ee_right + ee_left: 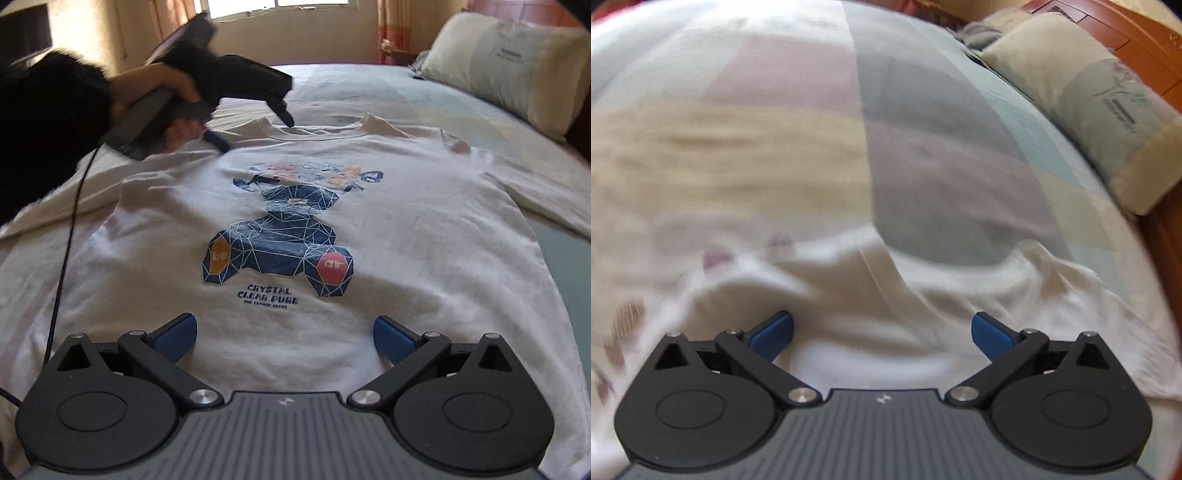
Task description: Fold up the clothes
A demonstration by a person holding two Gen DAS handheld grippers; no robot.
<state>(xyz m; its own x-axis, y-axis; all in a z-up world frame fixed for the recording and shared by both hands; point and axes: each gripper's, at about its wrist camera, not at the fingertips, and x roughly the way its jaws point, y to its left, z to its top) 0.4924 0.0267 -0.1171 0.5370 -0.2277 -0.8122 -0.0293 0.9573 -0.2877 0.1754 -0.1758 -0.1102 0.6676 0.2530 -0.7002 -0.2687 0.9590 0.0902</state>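
On the left, my left gripper (pixel 255 129) hovers at the collar of the white T-shirt (pixel 388 229), fingers wide apart, holding nothing. The shirt lies flat, print up, on the bed (pixel 406 92). My right gripper (pixel 284 341), equally spread and empty, waits above the hem. I think folding is just starting; next I must pinch a shoulder edge.

Shirt (pixel 388 229) lies flat mid-bed, open bedsheet (pixel 424 96) beyond its collar. Pillow (pixel 517 70) blocks the far right; left gripper (pixel 255 127) crowds the collar's left.

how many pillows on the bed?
1 visible: a pillow at the head of the bed, far right, beyond the T-shirt. Crumpled fabric behind it could hide another.
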